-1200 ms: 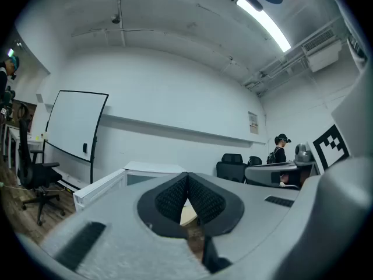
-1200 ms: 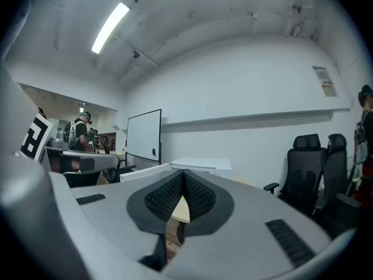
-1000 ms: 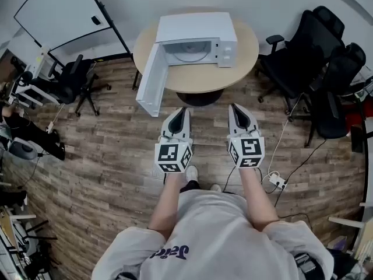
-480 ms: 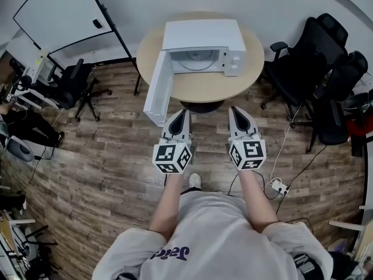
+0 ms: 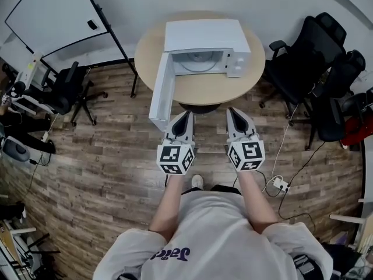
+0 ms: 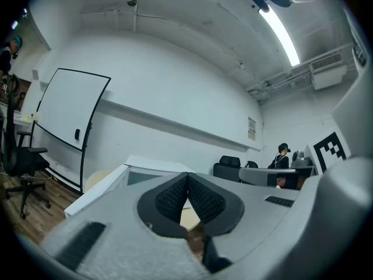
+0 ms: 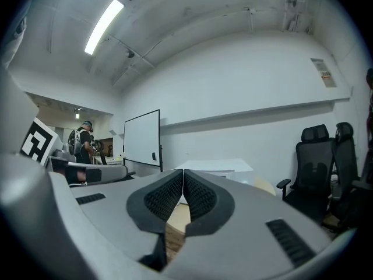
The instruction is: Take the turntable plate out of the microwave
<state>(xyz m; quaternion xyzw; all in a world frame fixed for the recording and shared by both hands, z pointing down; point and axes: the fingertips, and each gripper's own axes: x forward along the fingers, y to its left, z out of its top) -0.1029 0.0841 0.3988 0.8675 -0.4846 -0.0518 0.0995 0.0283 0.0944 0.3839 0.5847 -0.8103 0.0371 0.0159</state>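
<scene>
1. Microwave (image 5: 204, 45): white, it stood on the round table (image 5: 201, 89), set toward the far edge, with its opening turned to the near edge.
2. Microwave door (image 5: 162, 95): it hung wide open at the left and reached out past the table's near-left edge.
3. Turntable plate (image 5: 195, 63): a pale round plate that lay flat on the floor of the microwave's chamber, with neither tool touching it.
4. Left gripper (image 5: 184, 116): its jaws were pressed together with nothing between them. It was held level over the wooden floor (image 5: 105, 156), short of the table's near edge, with its tip near the door's outer corner.
5. Right gripper (image 5: 232, 113): its jaws were also pressed together and empty. It was held level beside the left one, apart from it and short of the near edge.
6. Whiteboard (image 5: 52, 16): it stood well to the left of the table.
7. Office chairs (image 5: 317, 69): black, they were grouped off the table's right edge.
8. Power strip (image 5: 278, 183): white, it lay on the floor to the person's right.
</scene>
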